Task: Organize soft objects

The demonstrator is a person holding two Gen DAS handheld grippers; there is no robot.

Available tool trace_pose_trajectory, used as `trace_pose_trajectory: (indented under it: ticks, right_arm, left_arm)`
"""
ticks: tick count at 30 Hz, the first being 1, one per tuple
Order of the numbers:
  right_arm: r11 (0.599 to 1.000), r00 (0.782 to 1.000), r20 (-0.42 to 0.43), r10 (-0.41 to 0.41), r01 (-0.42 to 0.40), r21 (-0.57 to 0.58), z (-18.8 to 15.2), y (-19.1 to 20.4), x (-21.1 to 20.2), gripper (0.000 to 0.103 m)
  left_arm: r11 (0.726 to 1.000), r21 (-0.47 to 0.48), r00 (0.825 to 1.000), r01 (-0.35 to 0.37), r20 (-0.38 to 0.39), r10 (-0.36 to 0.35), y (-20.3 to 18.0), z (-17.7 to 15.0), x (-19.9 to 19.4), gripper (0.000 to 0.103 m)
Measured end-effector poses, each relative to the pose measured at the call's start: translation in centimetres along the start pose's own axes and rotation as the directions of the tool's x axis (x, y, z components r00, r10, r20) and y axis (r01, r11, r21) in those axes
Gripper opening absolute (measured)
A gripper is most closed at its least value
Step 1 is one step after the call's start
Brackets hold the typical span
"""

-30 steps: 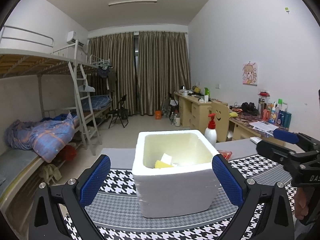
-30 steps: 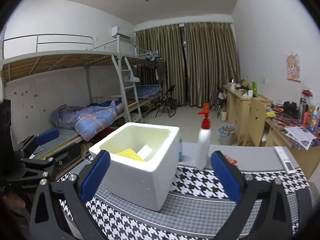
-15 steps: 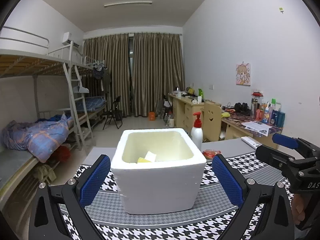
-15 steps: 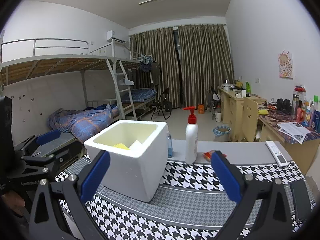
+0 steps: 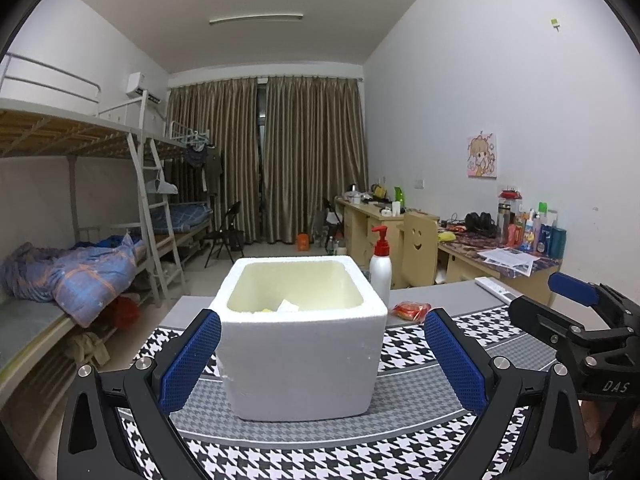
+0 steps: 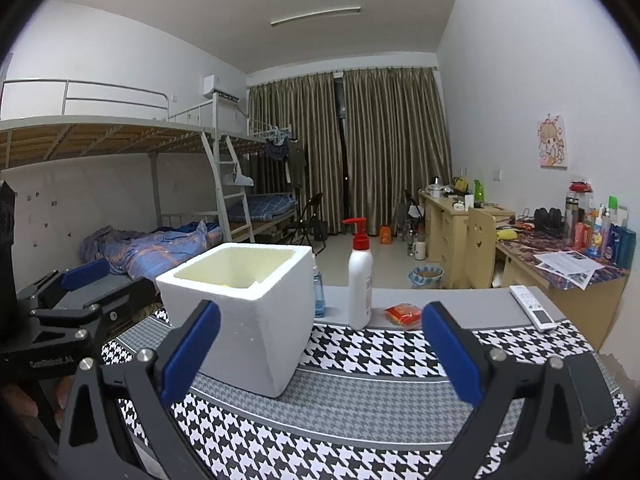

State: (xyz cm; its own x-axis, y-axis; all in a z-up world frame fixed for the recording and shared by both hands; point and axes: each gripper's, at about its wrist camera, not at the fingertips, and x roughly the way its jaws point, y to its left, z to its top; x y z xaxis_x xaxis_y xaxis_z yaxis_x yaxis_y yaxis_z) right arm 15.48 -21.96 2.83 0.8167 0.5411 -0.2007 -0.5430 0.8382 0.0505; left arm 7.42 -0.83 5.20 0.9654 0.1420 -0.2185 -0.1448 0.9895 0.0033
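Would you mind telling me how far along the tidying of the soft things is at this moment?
Done: a yellow item and a white piece already lie inside the foam box. In hand: nothing; the left gripper and right gripper are both open and empty. Possibly left: the red packet on the table beside the pump bottle.

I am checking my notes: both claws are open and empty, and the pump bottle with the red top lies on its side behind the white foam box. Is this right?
Not quite. The pump bottle stands upright behind the white foam box, as the right wrist view shows. Both the left claw and the right claw are open and empty.
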Motion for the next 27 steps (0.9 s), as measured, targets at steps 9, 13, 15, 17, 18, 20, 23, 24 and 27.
trace_pose_trajectory:
  ticks: [9, 13, 15, 17, 18, 20, 23, 24, 27]
  right_arm:
    - [1.000, 1.000, -0.009, -0.006, 0.006, 0.008, -1.6, -0.3, -0.8, 0.102]
    - [1.000, 1.000, -0.009, 0.001, -0.001, 0.011, -2.0, -0.1, -1.2, 0.102]
    - [1.000, 1.000, -0.009, 0.008, -0.008, 0.016, -2.2, 0.0, -1.4, 0.102]
    - [1.000, 1.000, -0.008, 0.003, -0.003, 0.014, -2.5, 0.1, -1.5, 0.102]
    - [1.000, 1.000, -0.010, -0.002, 0.002, 0.012, -2.7, 0.2, -1.5, 0.102]
    - [1.000, 1.000, -0.014, -0.007, 0.007, 0.010, -2.9, 0.2, -1.6, 0.102]
    - [1.000, 1.000, -0.023, -0.008, 0.008, 0.019, -3.4, -0.1, -1.4, 0.102]
    - [1.000, 1.000, -0.027, -0.008, 0.008, 0.020, -3.6, -0.1, -1.4, 0.102]
    - [1.000, 1.000, -0.016, -0.024, 0.024, 0.014, -4.1, 0.0, -1.6, 0.102]
  left_arm:
    - [1.000, -0.008, 1.000, 0.000, 0.012, 0.000, -0.2, -1.0, -1.0, 0.102]
    - [1.000, -0.017, 1.000, 0.005, 0.009, -0.005, -0.1, -1.4, -1.5, 0.102]
    - [1.000, -0.024, 1.000, 0.008, 0.008, -0.008, 0.1, -1.7, -1.8, 0.102]
    - [1.000, -0.020, 1.000, 0.005, 0.007, -0.005, 0.1, -2.1, -2.0, 0.102]
    - [1.000, -0.019, 1.000, 0.002, 0.006, -0.002, 0.1, -2.2, -2.0, 0.102]
    - [1.000, -0.019, 1.000, -0.002, 0.007, 0.002, 0.2, -2.5, -2.1, 0.102]
    - [1.000, -0.022, 1.000, -0.012, 0.010, 0.013, 0.3, -2.9, -2.4, 0.102]
    - [1.000, -0.022, 1.000, -0.018, 0.011, 0.018, 0.3, -3.1, -2.5, 0.102]
    - [1.000, -0.021, 1.000, -0.023, 0.013, 0.023, 0.4, -3.4, -2.6, 0.102]
